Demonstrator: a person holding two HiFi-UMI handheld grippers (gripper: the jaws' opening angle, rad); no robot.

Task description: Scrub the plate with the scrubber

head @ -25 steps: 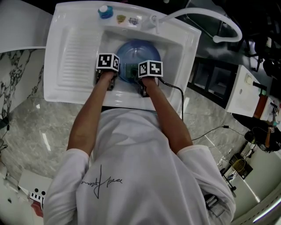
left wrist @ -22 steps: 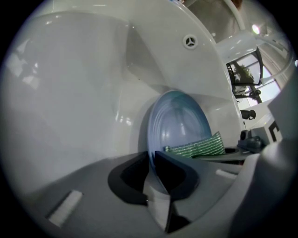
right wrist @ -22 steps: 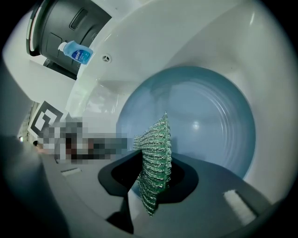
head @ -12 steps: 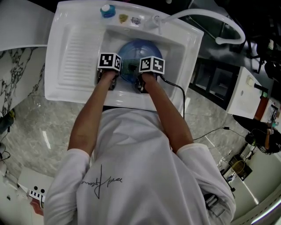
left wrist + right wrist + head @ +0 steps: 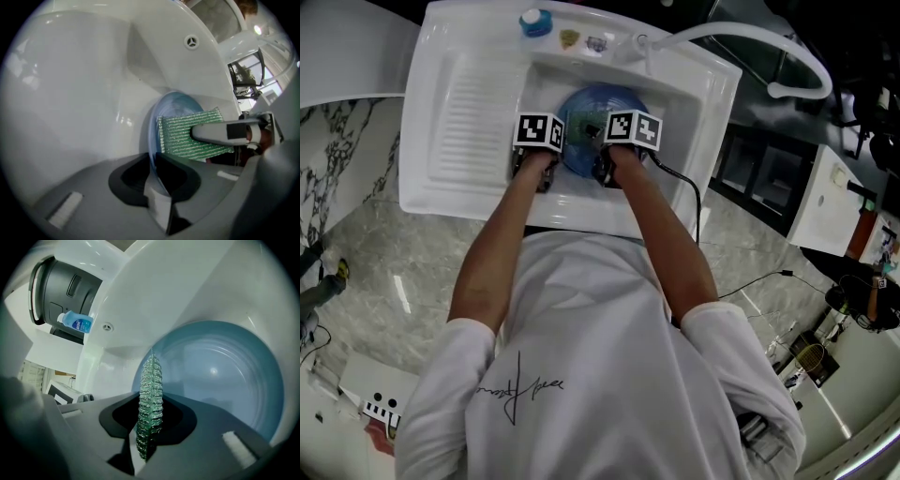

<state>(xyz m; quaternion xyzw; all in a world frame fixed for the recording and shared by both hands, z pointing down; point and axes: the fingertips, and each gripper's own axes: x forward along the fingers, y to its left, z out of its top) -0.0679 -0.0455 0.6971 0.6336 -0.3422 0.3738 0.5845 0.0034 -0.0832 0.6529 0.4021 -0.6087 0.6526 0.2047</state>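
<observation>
White sink [image 5: 459, 112] walls close round both tools. Nearest, the left gripper [image 5: 153, 177] has its jaws pinched tight on the rim of the blue plate [image 5: 151, 136], which stands on edge and runs straight out from between the fingers. The right gripper [image 5: 147, 430] is clamped on the green scrubber [image 5: 150, 390], seen edge-on rising from between its fingers. Just past the left fingers, the scrubber lies flat beside the plate's hollow face, touching or nearly so, with one finger [image 5: 220, 132] of the right gripper across it. Farther off, a blue bottle [image 5: 77, 323] sits on the sink's back ledge.
</observation>
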